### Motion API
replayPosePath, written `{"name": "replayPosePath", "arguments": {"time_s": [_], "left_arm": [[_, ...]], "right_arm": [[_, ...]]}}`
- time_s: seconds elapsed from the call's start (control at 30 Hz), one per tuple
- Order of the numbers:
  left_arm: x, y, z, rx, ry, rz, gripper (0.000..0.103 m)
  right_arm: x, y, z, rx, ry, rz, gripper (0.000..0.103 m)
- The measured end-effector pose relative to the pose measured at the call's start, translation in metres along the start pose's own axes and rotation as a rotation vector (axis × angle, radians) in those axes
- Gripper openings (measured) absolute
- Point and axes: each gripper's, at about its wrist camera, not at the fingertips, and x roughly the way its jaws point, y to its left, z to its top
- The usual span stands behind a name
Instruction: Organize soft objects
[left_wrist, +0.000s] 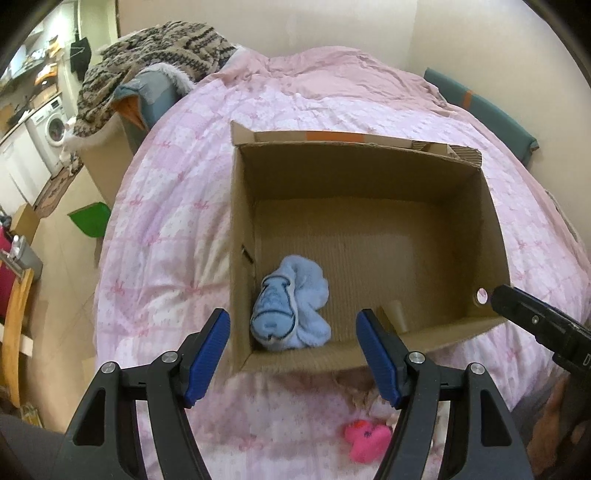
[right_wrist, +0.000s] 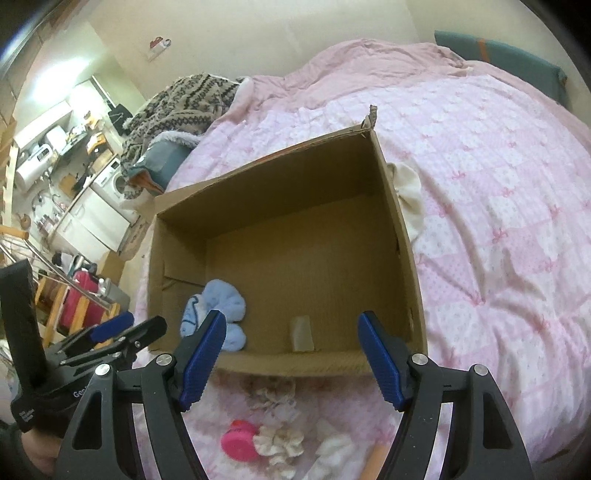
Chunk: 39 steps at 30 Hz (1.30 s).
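- cardboard box (left_wrist: 491, 236) sits open on the pink quilt (left_wrist: 166, 206), one soft item already in: light blue sock (left_wrist: 291, 306) lying in the near-left corner of the box floor
- left gripper (left_wrist: 291, 354) hovers over near edge of box, fingers spread wide, nothing between them
- right gripper (right_wrist: 291, 354) also above near box rim, fingers released, empty
- rest of the soft things are outside the box on the quilt near the person: pink plush toy (left_wrist: 365, 441), a cream frilly piece (right_wrist: 277, 443), a white fluffy piece (right_wrist: 334, 452); another cream cloth (right_wrist: 408, 195) lies against the box's far right outer wall
- small pale tab (right_wrist: 303, 334) stands by the near inner wall, can't tell what it is
- step, my read: between items, one deposited, next pick not begun
- next move likely calls for dropping a gripper down and back toward the pink toy or cream piece, closing on the bulk of the fabric, then lifting clear over the rim
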Motion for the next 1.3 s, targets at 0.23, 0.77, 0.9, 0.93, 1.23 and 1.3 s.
{"name": "replayPosePath", "arguments": {"time_s": [0.23, 0.77, 0.9, 0.93, 1.23, 1.3], "left_arm": [[-0.016, 0.007, -0.018, -0.025, 0.009, 0.008, 0.068], [-0.028, 0.004, -0.056, -0.028, 0.055, 0.006, 0.068], [-0.025, 0.007, -0.06, -0.036, 0.066, 0.02, 0.068], [-0.024, 0.007, -0.062, -0.037, 0.069, 0.021, 0.068], [-0.019, 0.016, -0.064, -0.068, 0.086, 0.038, 0.068], [-0.018, 0.018, -0.064, -0.075, 0.091, 0.036, 0.068]], "right_arm": [[-0.013, 0.002, -0.017, 0.031, 0.02, 0.011, 0.078], [-0.02, -0.012, -0.05, 0.049, 0.126, -0.054, 0.078], [-0.01, -0.022, -0.063, 0.075, 0.21, -0.083, 0.078], [-0.007, -0.025, -0.066, 0.081, 0.236, -0.095, 0.078], [0.003, -0.05, -0.076, 0.211, 0.322, -0.082, 0.078], [0.008, -0.053, -0.078, 0.226, 0.356, -0.061, 0.078]]}}
